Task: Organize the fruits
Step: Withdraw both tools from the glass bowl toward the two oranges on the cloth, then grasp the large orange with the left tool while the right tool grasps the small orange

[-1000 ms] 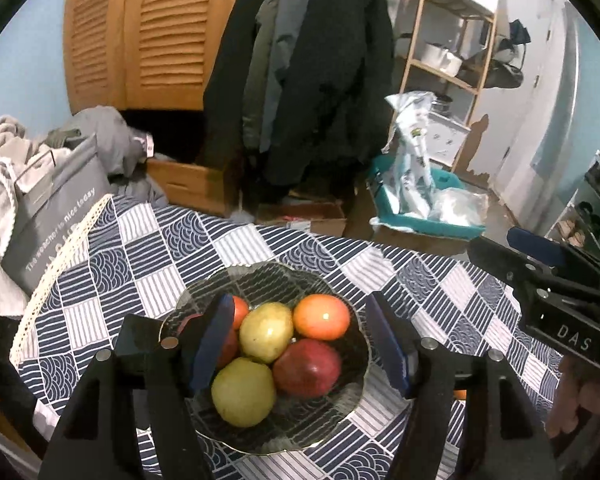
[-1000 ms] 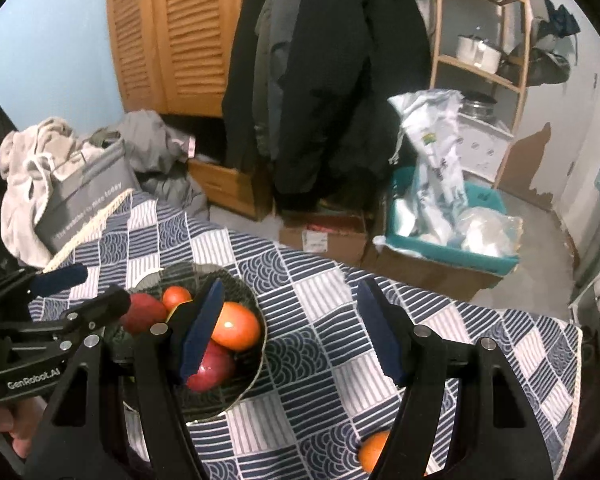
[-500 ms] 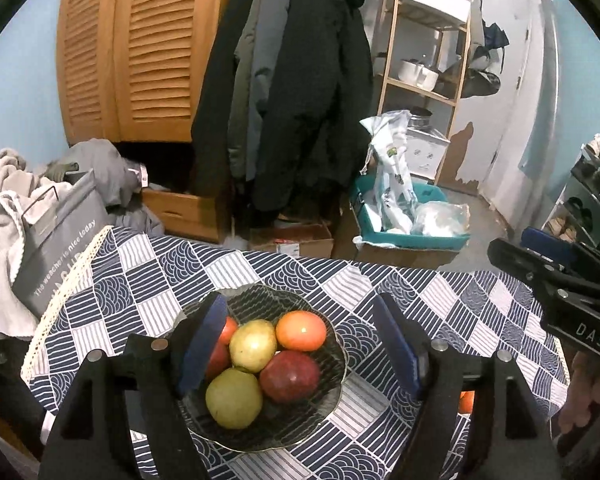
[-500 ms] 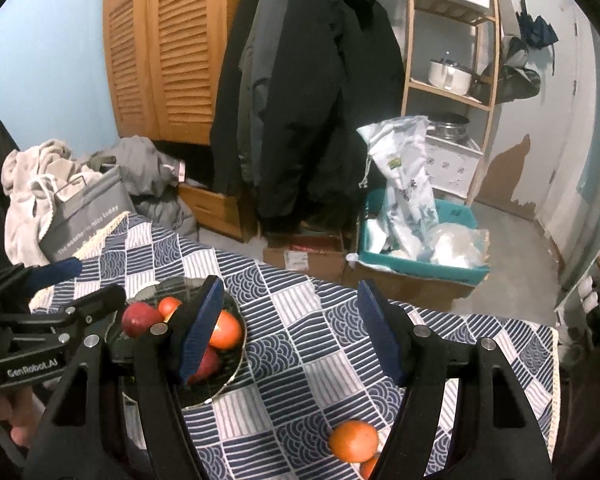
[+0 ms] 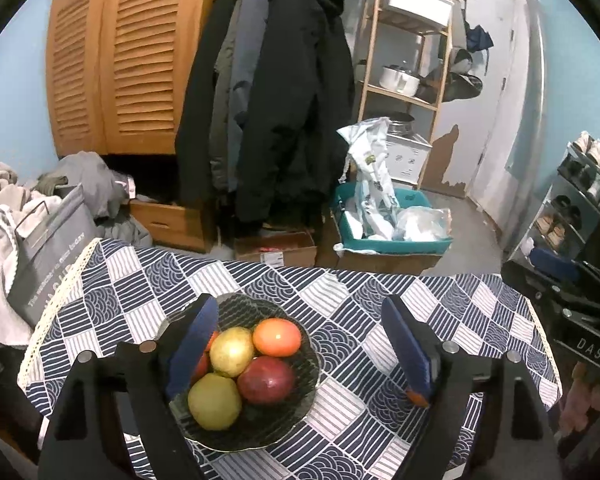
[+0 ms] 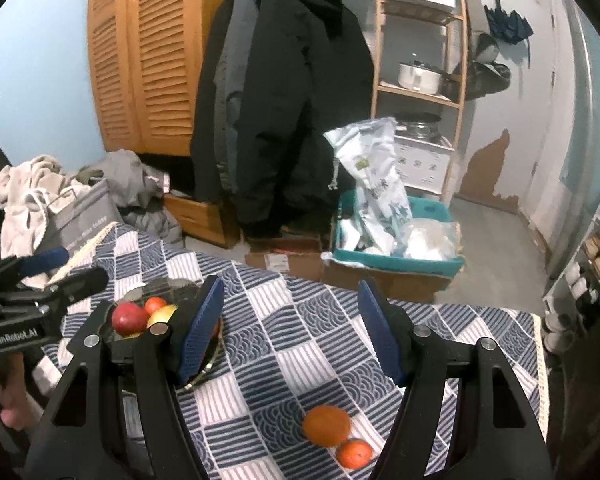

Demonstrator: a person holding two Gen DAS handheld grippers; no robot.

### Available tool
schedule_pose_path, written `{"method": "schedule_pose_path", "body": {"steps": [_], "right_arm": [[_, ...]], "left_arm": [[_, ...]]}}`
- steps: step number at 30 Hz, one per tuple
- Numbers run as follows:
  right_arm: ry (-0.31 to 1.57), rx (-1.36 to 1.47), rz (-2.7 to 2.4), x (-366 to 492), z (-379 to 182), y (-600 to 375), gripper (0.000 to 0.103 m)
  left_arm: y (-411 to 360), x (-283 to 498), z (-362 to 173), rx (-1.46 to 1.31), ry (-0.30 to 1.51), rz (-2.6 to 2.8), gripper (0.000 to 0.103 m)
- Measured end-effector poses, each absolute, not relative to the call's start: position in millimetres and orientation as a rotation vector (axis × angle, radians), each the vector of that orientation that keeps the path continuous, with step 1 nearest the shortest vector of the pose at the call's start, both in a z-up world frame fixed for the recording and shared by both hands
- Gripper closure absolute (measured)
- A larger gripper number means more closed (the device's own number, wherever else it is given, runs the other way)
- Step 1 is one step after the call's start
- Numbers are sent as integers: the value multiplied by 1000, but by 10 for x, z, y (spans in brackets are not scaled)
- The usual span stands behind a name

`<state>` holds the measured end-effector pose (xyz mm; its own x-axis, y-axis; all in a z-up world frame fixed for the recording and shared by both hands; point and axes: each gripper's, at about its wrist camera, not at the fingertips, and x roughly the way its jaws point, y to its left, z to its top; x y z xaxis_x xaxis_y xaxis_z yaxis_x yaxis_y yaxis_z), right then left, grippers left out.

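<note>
- Dark glass bowl sits on the blue-and-white patterned tablecloth, toward its left side.
- Bowl contents: two yellow-green fruits, one dark red apple, one orange-red fruit; another reddish one is partly hidden behind the left finger.
- Two loose oranges lie touching each other on the cloth, well apart from the bowl; only the right wrist view shows them whole.
- Left gripper: jaws spread wide, holding nothing, above the bowl.
- Right gripper: jaws spread wide, holding nothing, above bare cloth.
- Writing: "DAS" on the right gripper body, seen in the left view; "GenRobot.AI" on the left gripper body, seen in the right view.
- Grey bag at the table's left edge carries print, too blurred to read fully.
</note>
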<state>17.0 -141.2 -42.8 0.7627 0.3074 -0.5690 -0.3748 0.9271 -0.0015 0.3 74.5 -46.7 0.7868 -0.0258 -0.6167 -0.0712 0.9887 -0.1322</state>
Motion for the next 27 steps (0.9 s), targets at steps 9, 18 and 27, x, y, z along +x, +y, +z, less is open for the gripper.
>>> {"method": "schedule_pose_path", "body": {"steps": [9,18,27], "right_arm": [[623,-117,321,100,-540,-1724,33],[642,-107,291,61,-607,-1957,33],[726,-99,269,133,-856,-2165,33]], "left_arm": [[544,2,-397,-139,660,-11,18],[295,66,-423,-104,677,-41,18],[-54,249,-778,-56,776,-79,16]]}}
